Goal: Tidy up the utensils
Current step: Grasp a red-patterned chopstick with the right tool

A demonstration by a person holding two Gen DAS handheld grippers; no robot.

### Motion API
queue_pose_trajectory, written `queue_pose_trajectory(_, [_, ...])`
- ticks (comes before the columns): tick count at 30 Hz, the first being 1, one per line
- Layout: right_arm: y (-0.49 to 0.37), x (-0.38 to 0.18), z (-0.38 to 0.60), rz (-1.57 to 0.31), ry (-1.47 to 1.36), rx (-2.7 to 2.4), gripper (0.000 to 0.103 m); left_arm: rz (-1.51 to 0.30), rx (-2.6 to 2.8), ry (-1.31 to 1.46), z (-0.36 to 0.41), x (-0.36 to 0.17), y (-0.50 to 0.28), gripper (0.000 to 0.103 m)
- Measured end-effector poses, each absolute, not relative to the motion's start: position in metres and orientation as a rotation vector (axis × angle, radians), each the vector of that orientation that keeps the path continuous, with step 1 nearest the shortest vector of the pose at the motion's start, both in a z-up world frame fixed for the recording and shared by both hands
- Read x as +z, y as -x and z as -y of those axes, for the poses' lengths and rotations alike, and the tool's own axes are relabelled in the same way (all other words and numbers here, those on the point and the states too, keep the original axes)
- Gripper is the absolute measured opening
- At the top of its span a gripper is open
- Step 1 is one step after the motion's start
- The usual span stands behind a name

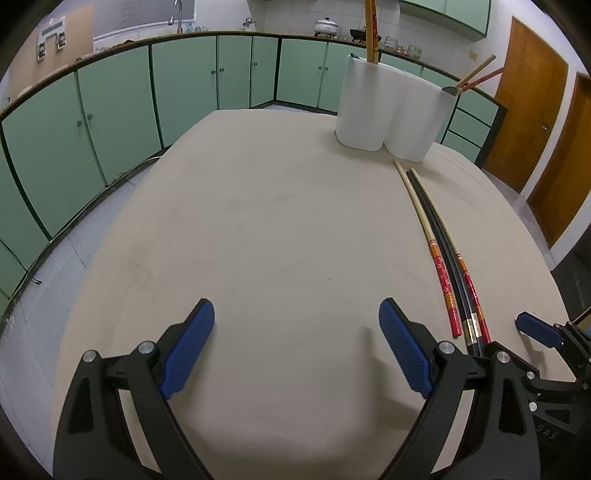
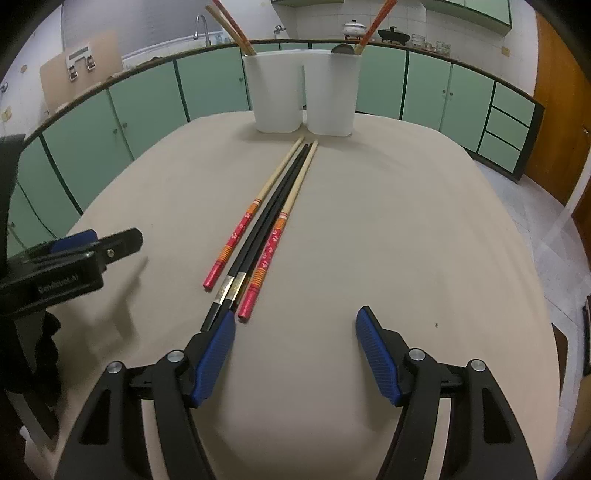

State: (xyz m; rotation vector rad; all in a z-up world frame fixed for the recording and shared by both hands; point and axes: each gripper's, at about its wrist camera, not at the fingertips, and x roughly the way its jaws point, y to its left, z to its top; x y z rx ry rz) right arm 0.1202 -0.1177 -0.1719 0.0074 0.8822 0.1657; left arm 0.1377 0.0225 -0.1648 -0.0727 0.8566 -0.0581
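The table (image 2: 369, 229) is covered in plain beige. On it lie four chopsticks: two black chopsticks (image 2: 273, 206) with gold-and-silver bands near their thick ends, flanked by two pale wooden chopsticks (image 2: 291, 195) whose handles are red with small white flowers, closed off by orange striped bands. The utensil holder (image 2: 306, 92) is plain white; the chopsticks standing in it (image 2: 232, 26) show the same red and orange over pale wood. Both the left gripper (image 1: 295, 321) and the right gripper (image 2: 295, 328) are black with ribbed blue pads. Behind, the cabinets (image 1: 110, 110) are mint green with dark edging, the door (image 1: 524, 110) orange-brown wood.
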Motion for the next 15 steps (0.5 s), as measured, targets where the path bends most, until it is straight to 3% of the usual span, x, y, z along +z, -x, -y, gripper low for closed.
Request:
queue_pose_trajectory(6, [-0.122, -0.172, 0.113, -0.881, -0.004, 0.171, 0.062, -0.864, -0.058, 0.087, -0.026, -0.165, -0.139, 0.088])
queue_pose_trajectory(9, [-0.122, -0.171, 0.108, -0.875, -0.011, 0.178, 0.05, -0.864, -0.051, 0.095, -0.028, -0.165, -0.138, 0.088])
queue_pose_trajectory(12, [-0.122, -0.171, 0.103, -0.869, 0.003, 0.191, 0.032, -0.872, -0.052, 0.096, -0.03, -0.166, -0.138, 0.088])
queue_pose_trajectory(14, [-0.121, -0.17, 0.1, -0.868, -0.002, 0.215, 0.012, -0.877, -0.058, 0.091, -0.029, -0.166, -0.138, 0.088])
queue_pose_trajectory(15, [-0.121, -0.171, 0.1, -0.871, -0.012, 0.23, 0.009, -0.88, -0.061, 0.083, -0.027, -0.166, -0.139, 0.088])
